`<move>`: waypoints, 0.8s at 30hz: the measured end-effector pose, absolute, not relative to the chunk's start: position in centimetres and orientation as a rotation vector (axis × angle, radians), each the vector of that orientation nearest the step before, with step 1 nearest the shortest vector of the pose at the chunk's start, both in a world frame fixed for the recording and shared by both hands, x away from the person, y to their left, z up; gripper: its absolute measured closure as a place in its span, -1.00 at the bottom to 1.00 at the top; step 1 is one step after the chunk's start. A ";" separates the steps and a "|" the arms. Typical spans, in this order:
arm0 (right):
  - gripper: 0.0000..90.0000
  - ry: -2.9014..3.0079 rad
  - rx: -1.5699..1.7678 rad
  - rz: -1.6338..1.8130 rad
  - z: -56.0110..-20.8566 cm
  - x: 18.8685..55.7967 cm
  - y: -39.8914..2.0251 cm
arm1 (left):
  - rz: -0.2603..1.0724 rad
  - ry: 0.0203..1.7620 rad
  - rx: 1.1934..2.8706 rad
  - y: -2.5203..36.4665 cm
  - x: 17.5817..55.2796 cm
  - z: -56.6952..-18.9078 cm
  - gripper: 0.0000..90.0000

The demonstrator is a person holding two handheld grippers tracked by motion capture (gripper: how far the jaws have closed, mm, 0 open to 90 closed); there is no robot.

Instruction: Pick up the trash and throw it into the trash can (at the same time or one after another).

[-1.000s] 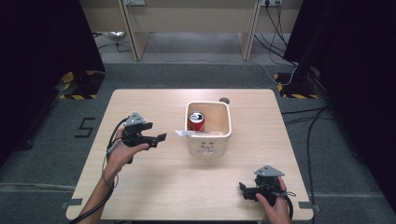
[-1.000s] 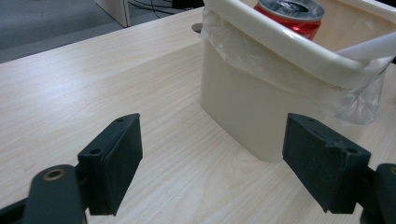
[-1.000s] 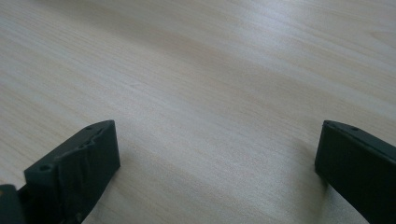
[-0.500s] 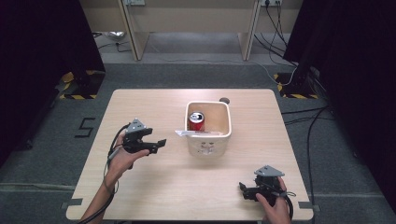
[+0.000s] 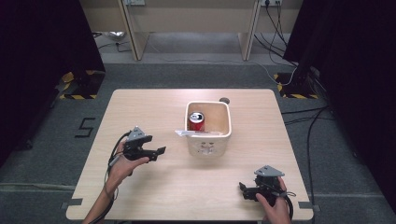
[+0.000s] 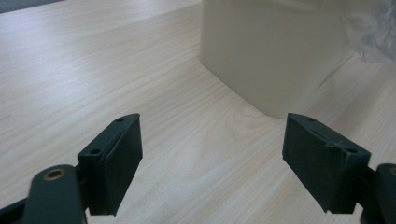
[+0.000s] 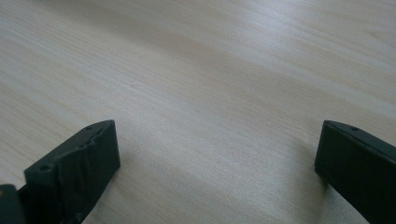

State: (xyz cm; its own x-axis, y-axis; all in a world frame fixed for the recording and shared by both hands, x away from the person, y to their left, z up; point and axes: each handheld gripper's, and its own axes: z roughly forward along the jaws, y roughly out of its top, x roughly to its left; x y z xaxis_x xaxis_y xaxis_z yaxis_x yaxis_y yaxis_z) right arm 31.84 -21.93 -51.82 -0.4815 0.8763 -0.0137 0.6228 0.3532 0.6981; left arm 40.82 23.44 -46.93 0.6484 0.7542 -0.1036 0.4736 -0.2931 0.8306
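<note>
One red soda can sitting upright in the cream bin, mid-counter.
Plastic wrapper hangs over the bin's left rim; left tool near the bin, jaws wide open, empty. Right tool open too, near the counter's front edge.

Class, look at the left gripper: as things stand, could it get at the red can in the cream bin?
Probably yes, from above. The left gripper is open and the table between it and the bin is bare. The red can stands inside, so the bin's wall blocks a sideways approach; its open top leaves the way free.
</note>
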 end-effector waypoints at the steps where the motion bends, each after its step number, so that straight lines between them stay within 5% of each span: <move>1: -0.99 2.235 1.316 0.899 -51.8 31.8 -21.9 | 0.386 0.963 1.953 23.5 40.8 -47.1 -0.56; 24: -0.99 2.234 1.317 0.898 -51.8 31.8 -21.9 | 0.377 0.971 1.998 23.7 39.5 -49.3 -0.56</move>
State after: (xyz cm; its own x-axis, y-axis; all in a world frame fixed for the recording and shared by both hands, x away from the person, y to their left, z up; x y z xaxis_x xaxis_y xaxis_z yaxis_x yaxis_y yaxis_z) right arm 31.82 -21.91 -51.81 -0.4796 0.8774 -0.0131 0.6240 0.3515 0.6979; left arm 39.51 23.71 -49.34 0.6513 0.7532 -0.0924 0.4935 -0.3279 0.8055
